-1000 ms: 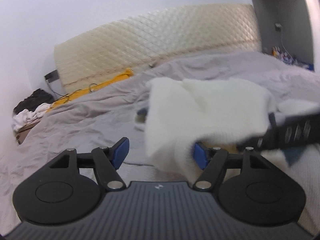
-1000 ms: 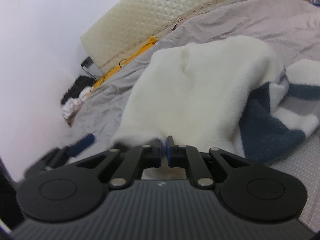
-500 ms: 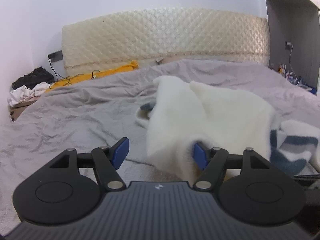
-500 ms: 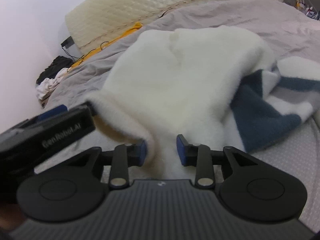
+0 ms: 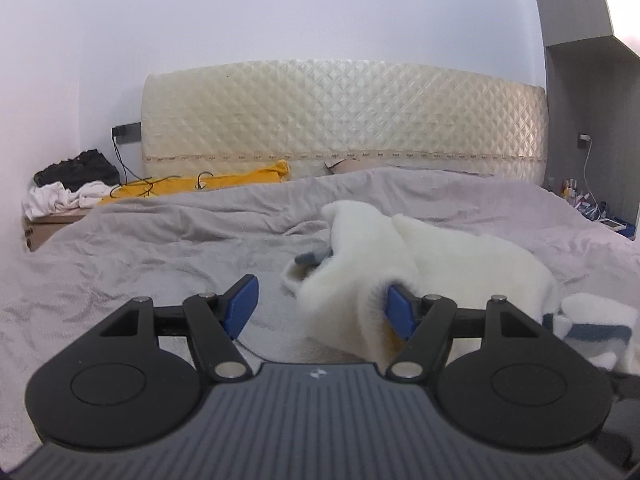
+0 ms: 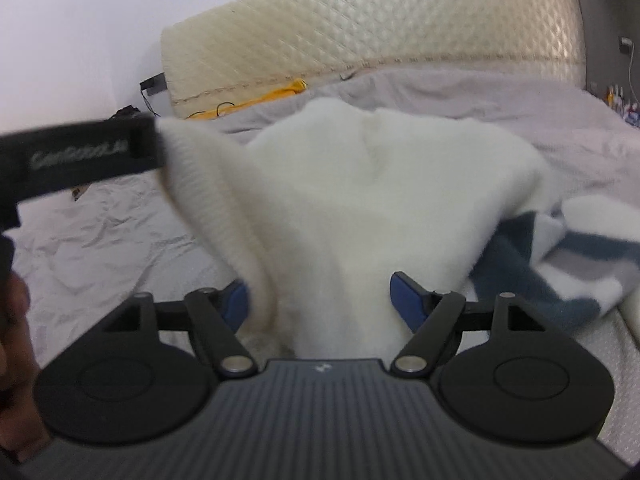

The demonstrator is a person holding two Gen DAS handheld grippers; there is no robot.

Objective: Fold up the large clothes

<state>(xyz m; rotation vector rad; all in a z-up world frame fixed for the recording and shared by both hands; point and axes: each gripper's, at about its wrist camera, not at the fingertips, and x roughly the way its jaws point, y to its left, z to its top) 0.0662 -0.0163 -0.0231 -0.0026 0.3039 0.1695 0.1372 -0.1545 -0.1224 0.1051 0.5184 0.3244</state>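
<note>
Your left gripper (image 5: 320, 308) and right gripper (image 6: 320, 300) both gape wide, pinching nothing. The white fleece garment (image 6: 360, 200) drapes loosely between the 2 right pads, so closing now risks bunching layers.

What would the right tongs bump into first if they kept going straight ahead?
The white fleece, almost at once. The right tongs stand open with the fleece bunched between the blue pads, so straight on means deeper into the fabric, well before the bed.
</note>
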